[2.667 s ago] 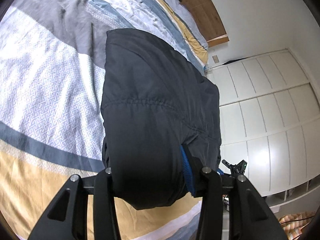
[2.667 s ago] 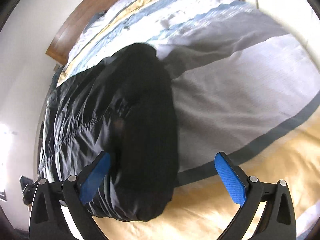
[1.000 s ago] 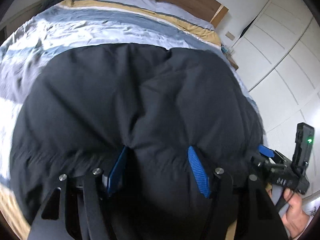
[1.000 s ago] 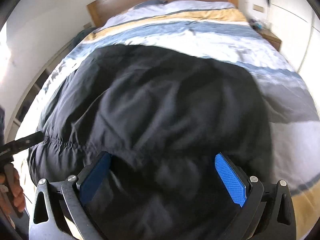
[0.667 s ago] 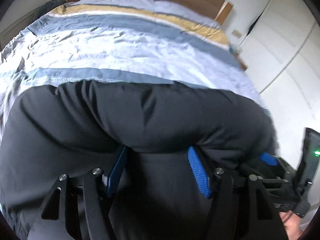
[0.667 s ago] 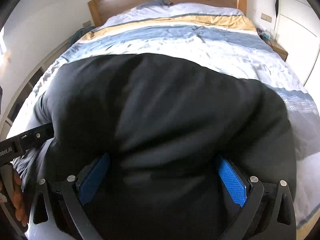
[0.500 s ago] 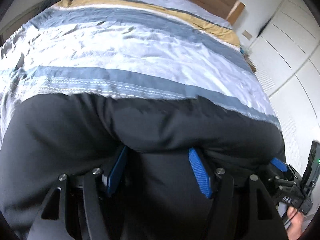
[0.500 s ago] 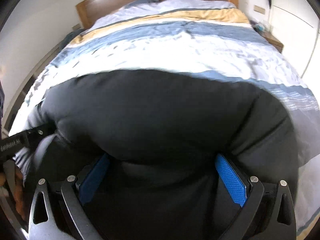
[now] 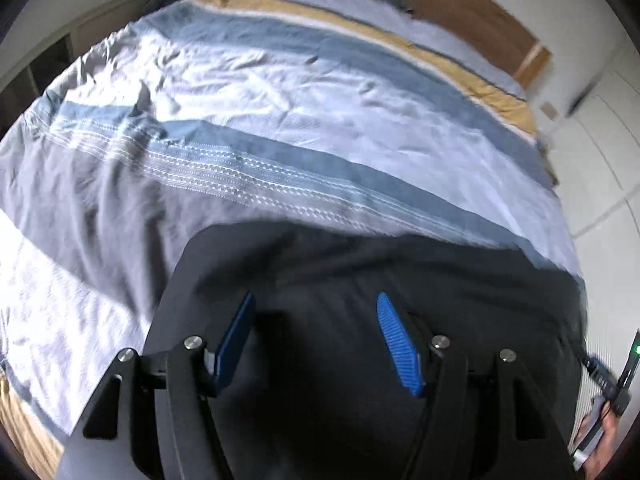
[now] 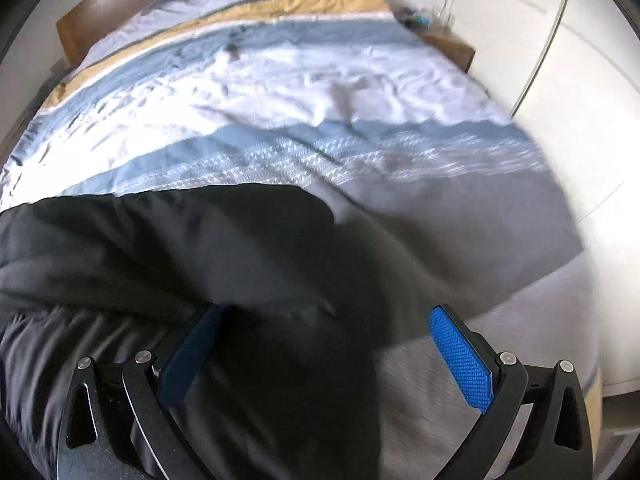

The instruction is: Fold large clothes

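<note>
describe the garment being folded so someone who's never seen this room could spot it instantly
Start at the big bed with the wooden headboard and the striped duvet in white, blue, grey and yellow. At its near end lies a puffy black jacket, bunched and folded over, just ahead of both hand-held grippers. It is the only dark, plain, slightly shiny thing on the pale patterned bedding.

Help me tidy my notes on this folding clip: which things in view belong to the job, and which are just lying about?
Job:
- black jacket
- left gripper
- right gripper
- bed cover it lies on

Lying about:
- headboard
- nightstand
- wardrobe doors
</note>
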A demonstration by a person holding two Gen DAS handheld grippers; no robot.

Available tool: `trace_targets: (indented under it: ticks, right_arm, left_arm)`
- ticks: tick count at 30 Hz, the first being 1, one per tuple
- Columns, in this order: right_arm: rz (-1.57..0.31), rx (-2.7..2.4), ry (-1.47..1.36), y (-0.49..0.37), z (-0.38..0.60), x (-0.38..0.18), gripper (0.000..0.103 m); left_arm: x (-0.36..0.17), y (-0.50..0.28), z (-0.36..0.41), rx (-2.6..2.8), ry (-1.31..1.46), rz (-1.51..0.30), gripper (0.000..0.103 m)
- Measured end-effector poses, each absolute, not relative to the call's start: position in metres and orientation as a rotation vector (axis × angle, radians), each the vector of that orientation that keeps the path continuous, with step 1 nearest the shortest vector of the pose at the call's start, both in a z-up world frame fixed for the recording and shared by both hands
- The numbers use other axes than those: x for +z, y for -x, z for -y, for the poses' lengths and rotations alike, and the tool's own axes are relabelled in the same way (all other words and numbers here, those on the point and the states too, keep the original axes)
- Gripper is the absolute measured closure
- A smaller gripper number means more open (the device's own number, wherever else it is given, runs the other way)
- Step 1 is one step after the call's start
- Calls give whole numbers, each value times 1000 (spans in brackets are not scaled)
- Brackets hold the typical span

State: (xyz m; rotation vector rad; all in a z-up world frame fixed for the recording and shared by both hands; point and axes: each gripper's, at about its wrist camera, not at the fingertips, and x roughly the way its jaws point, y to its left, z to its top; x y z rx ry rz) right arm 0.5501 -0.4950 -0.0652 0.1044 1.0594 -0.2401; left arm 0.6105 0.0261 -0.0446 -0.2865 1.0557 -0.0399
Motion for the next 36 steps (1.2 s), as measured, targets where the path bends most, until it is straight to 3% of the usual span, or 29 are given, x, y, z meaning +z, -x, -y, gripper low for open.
trace_targets:
  ticks: [6, 13, 18, 29, 30, 32, 36]
  right_arm:
    - [-966, -18, -40, -476, 413, -19, 0]
    - [-1129, 22, -148, -440, 385, -61, 0]
    - [-1185, -189, -157, -425, 421, -60, 0]
    - [-1059, -297, -217, -344, 407, 28, 0]
    - [-1052, -292, -206, -339, 399, 32, 1]
    - [-1030, -274, -182, -334, 384, 42, 0]
    - [-979, -235, -135, -326, 356, 60, 0]
  left_arm:
    - [-30, -522, 7, -162, 273, -1033, 41]
    - [-57, -486, 12, -98, 223, -1109, 41]
    - [-34, -460, 8, -68, 212, -1068, 41]
    - [46, -392, 29, -117, 130, -1010, 40]
    - [54, -386, 31, -111, 117, -1000, 39]
    - [67, -375, 36, -107, 67, -986, 19]
    - [92, -353, 49, -111, -18, -916, 19]
